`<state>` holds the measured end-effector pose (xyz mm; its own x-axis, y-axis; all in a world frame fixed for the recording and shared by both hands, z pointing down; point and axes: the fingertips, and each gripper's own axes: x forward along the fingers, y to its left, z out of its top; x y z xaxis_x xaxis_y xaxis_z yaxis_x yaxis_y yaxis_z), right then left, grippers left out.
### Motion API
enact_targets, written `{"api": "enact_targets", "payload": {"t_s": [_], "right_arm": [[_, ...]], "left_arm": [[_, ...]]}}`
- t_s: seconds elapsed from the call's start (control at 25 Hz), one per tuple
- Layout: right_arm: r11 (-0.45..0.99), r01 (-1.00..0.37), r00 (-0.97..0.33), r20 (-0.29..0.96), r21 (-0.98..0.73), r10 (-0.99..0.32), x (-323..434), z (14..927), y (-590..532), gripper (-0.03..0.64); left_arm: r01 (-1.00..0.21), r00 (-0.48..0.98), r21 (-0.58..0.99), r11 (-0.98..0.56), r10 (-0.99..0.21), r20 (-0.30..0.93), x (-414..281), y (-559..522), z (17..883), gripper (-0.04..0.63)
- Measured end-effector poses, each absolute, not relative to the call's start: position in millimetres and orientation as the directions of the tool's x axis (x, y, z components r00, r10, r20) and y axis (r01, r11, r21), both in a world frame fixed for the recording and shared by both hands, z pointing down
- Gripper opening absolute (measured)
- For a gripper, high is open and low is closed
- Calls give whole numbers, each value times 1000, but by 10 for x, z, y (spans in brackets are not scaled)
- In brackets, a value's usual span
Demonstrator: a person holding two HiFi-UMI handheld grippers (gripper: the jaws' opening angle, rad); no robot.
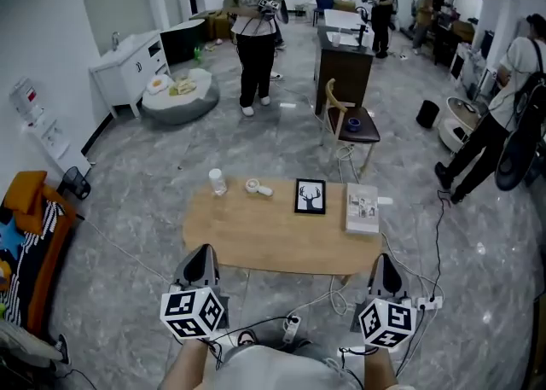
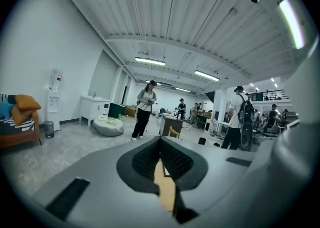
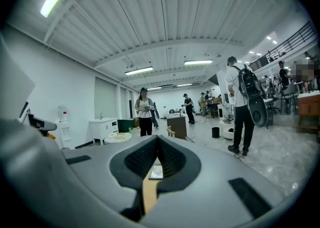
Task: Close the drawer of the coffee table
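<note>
**Pale-wood oval coffee table lies just beyond two closed tongs**

Grey marbled floor spreads across the room, and the coffee table stands at its centre, seen from above. Its drawer is hidden beneath the top, so I cannot tell how it stands. At the far left edge sits an orange sofa. Beyond the table's far right corner is a wooden chair with a dark seat.

At the near edge, the left gripper and the right gripper point toward the table, well apart. Each one's dark ribbed jaws are pressed together with nothing between them.

On the tabletop, from right to left along the far side, are a white book, a black-framed deer picture, a small white tape roll and a clear plastic bottle.
</note>
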<state>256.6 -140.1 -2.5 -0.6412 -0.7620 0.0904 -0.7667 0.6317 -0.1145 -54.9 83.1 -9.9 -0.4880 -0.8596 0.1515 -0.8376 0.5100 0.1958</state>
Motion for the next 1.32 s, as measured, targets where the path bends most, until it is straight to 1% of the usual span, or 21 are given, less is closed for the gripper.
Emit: {"api": "enact_targets", "payload": {"t_s": [0.12, 0.24, 0.4, 0.8, 1.32], "right_arm": [[616, -779, -627, 111, -118, -771, 2568, 25, -1409, 0], [617, -779, -627, 118, -112, -770, 2510, 2, -1404, 0], [620, -782, -621, 134, -55, -772, 2415, -85, -1405, -2], [607, -792, -609, 151, -67, -779, 2259, -117, -1408, -2], [601, -795, -605, 153, -80, -781, 2251, -61, -1413, -1]], "left_arm": [[-849, -481, 167, 502, -864, 149, -584, 790, -137, -4], [-846, -483, 175, 504, -863, 147, -668, 785, -143, -4], [-846, -479, 191, 497, -867, 138, -772, 724, -178, -4], [-830, -493, 219, 513, -859, 143, -1034, 714, -151, -5], [-834, -473, 234, 500, -866, 162, -1076, 646, -51, -3]]}}
